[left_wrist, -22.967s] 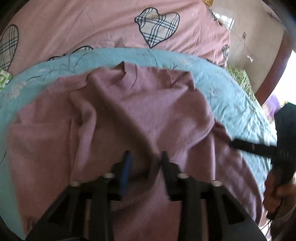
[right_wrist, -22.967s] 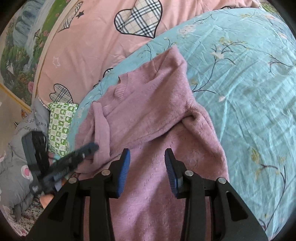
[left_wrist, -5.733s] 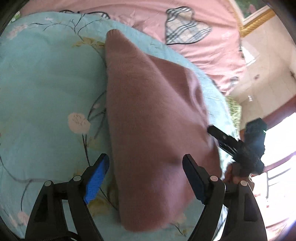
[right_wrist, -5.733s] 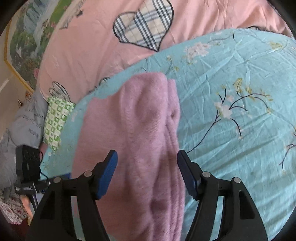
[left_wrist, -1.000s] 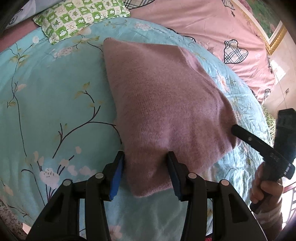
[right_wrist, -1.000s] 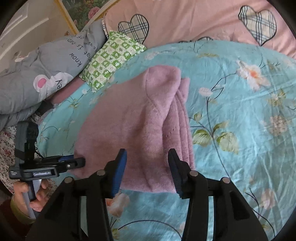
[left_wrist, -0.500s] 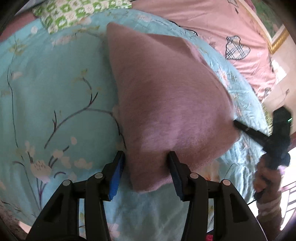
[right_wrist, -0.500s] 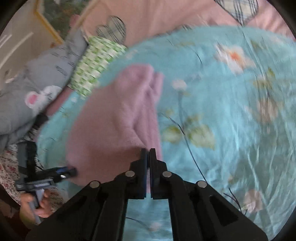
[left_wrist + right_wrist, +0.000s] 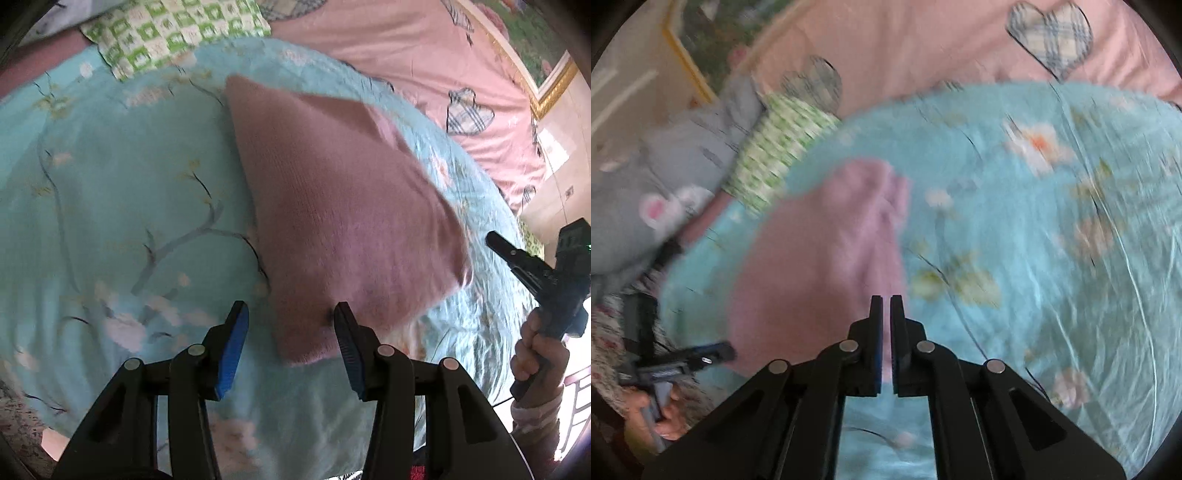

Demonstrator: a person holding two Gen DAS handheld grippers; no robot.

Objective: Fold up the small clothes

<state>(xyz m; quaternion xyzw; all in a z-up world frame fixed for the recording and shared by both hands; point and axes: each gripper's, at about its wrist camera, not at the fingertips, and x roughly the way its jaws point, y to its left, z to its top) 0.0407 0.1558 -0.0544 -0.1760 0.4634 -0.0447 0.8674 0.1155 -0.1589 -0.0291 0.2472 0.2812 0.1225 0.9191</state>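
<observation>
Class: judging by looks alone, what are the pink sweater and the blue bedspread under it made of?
Sweater: probably soft knitted wool or acrylic, matte; fine knit ribs and fuzzy edges show. Bedspread: likely thin woven cotton or polyester, smooth with a slight sheen, printed flowers, sharp creases.

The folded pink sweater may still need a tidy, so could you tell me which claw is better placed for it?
Probably the left claw: its jaws are open and straddle the near corner of the pink sweater. The right claw is shut and seems empty.
</observation>
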